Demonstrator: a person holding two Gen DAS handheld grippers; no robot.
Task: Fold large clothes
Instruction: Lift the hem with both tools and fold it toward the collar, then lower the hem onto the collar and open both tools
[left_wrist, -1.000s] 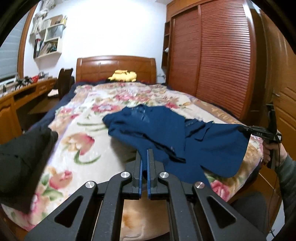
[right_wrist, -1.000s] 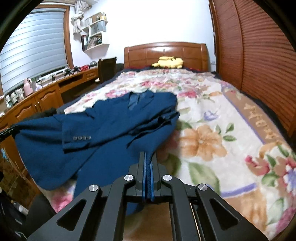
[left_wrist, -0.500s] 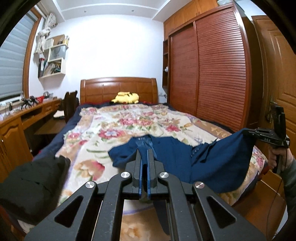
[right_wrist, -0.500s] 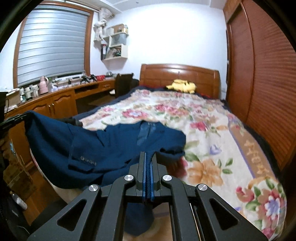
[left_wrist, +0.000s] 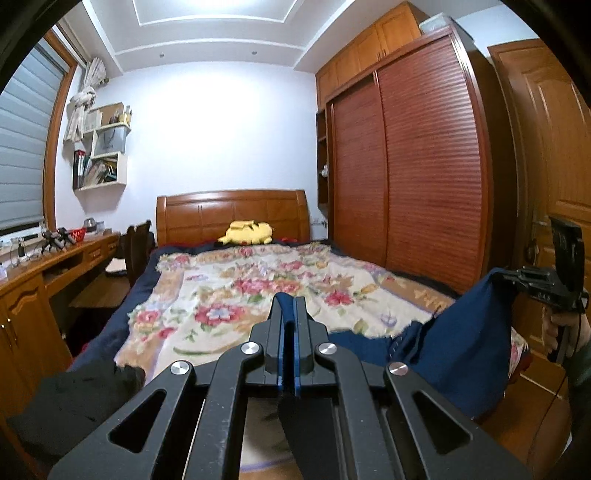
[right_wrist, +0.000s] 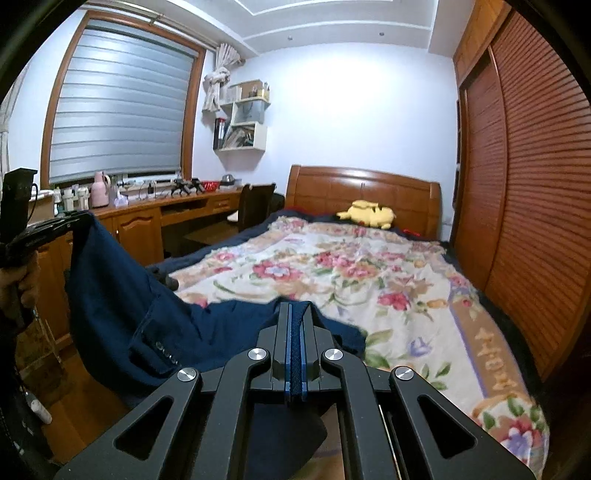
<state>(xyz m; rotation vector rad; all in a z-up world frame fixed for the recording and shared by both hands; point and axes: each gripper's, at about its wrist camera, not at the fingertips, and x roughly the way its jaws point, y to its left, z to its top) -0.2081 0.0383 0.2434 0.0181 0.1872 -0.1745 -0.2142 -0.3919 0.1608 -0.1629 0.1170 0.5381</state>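
A navy blue suit jacket (left_wrist: 461, 350) hangs stretched between my two grippers above the foot of the bed. In the left wrist view my left gripper (left_wrist: 287, 304) is shut on a fold of its cloth, which droops below the fingers. To the right, my right gripper (left_wrist: 496, 276) pinches another edge, with a hand on its handle. In the right wrist view my right gripper (right_wrist: 295, 310) is shut on the jacket (right_wrist: 122, 302), whose buttoned sleeve cuff shows. My left gripper (right_wrist: 81, 218) holds the far corner up at the left.
The bed (right_wrist: 369, 280) has a floral blanket, with a yellow plush toy (left_wrist: 245, 233) by the wooden headboard. A black garment (left_wrist: 74, 398) lies on the bed's near left corner. A slatted wardrobe (left_wrist: 424, 177) stands on the right; a desk (right_wrist: 155, 218) and chair stand on the left.
Both grippers have risen and tipped upward, lifting the jacket off the blanket. It lay spread on the bed; now only its lower part trails near the bed's foot.
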